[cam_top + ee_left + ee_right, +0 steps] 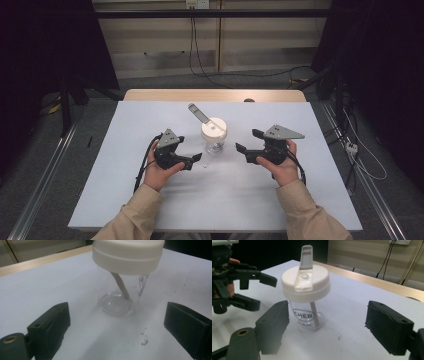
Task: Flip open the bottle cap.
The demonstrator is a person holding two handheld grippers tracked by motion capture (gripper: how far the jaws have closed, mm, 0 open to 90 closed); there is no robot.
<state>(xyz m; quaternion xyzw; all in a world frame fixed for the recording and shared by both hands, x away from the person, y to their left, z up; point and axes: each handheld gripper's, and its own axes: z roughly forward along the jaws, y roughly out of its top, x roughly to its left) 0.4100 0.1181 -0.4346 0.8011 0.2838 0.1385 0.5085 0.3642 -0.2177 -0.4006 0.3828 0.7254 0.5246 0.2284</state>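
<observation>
Between both wide-open tools (197, 158) (242, 148), clear cup (214, 145), straw half hidden under white lid (214, 128), print partly unreadable

You are working at a counter (150, 200) covered with a pale sheet, its wooden edge (215, 95) showing at the far side. Beyond it stands a beige panelled wall (160, 40) with black cables (195, 55) hanging down. Grey floor (30, 165) surrounds you, dark curtains (45, 50) close both sides, and metal rails (40, 185) flank the counter.
</observation>
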